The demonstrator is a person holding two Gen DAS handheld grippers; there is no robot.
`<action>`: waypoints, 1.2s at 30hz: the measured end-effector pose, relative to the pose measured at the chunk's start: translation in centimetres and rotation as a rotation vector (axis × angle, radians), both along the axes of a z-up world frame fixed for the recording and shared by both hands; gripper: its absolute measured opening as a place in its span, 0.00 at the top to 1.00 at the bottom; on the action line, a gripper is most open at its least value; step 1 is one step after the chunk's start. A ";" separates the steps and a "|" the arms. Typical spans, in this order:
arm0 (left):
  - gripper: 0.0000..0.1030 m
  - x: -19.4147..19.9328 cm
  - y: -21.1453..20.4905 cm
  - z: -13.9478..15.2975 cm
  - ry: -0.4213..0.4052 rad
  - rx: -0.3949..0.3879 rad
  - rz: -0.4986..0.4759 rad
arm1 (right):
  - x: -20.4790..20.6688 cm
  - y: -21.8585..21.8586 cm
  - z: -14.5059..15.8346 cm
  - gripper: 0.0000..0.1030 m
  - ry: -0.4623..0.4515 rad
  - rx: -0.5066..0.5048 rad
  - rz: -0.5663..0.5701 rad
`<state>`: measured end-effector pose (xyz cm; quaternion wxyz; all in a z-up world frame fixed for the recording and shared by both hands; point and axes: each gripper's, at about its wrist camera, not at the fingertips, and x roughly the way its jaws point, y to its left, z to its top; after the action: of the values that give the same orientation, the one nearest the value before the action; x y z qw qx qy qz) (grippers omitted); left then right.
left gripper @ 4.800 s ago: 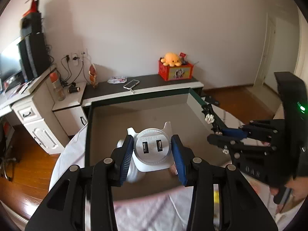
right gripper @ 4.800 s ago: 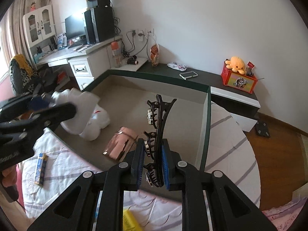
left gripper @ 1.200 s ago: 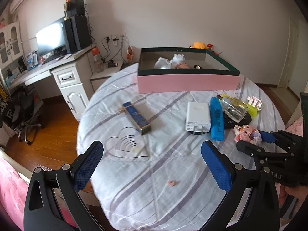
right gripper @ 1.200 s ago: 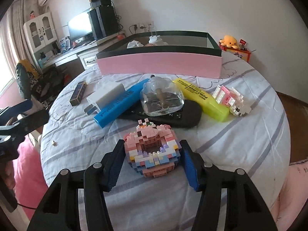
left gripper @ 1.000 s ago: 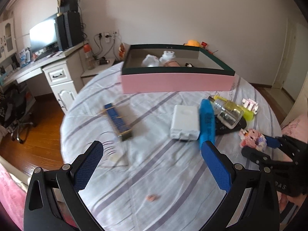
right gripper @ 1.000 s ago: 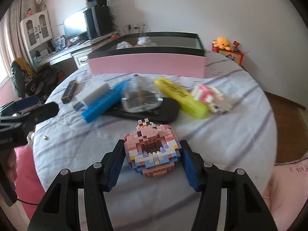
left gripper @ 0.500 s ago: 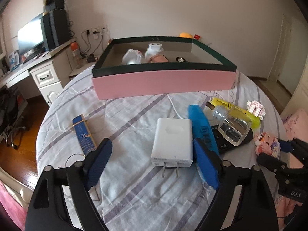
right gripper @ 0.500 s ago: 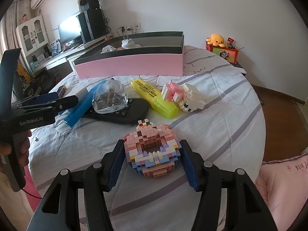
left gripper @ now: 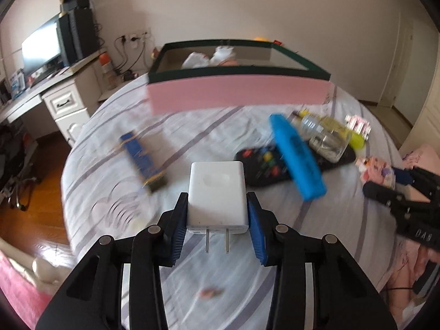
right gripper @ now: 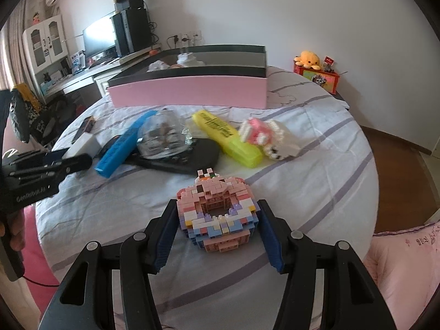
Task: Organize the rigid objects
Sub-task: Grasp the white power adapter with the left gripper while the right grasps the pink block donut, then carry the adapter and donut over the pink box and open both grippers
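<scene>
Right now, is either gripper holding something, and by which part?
The left gripper, whose jaws have just been closing, clamps the white plug-in charger by its two sides near the prongs. The right gripper holds the pink brick donut by its outer sides.

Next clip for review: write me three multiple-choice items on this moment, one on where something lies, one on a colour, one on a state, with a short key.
1. Where does the glass bottle lie?
A. in the box
B. on the black remote
C. on the floor

2. What colour is the outside of the box?
A. pink
B. white
C. yellow

3. What is between the pads of the left hand-held gripper?
A. nothing
B. the blue bar
C. the white charger

Key: 1 B, the bottle rests on the remote. 2 A, its front wall is pink. 3 C, the pads, which have just been closing, press the sides of the charger.
</scene>
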<state>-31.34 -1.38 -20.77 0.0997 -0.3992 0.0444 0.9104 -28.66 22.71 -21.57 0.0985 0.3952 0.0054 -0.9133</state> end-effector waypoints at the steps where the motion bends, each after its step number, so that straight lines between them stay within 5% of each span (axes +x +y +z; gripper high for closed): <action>1: 0.60 0.4 -0.4 -0.1 -0.004 0.000 0.002 | 0.1 -0.2 0.0 0.44 0.001 0.003 0.004; 17: 0.61 1.0 -1.1 -0.8 0.022 0.018 0.031 | 0.3 -1.5 -0.3 0.45 0.008 0.006 0.018; 36: 0.61 1.7 -0.6 5.8 0.164 0.051 -0.017 | 0.0 -1.8 6.0 0.45 0.145 -0.004 0.031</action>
<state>-29.67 -2.02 -15.01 0.1136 -0.3202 0.0326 0.9400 -28.65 20.88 -15.59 0.1126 0.3275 0.0167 -0.9380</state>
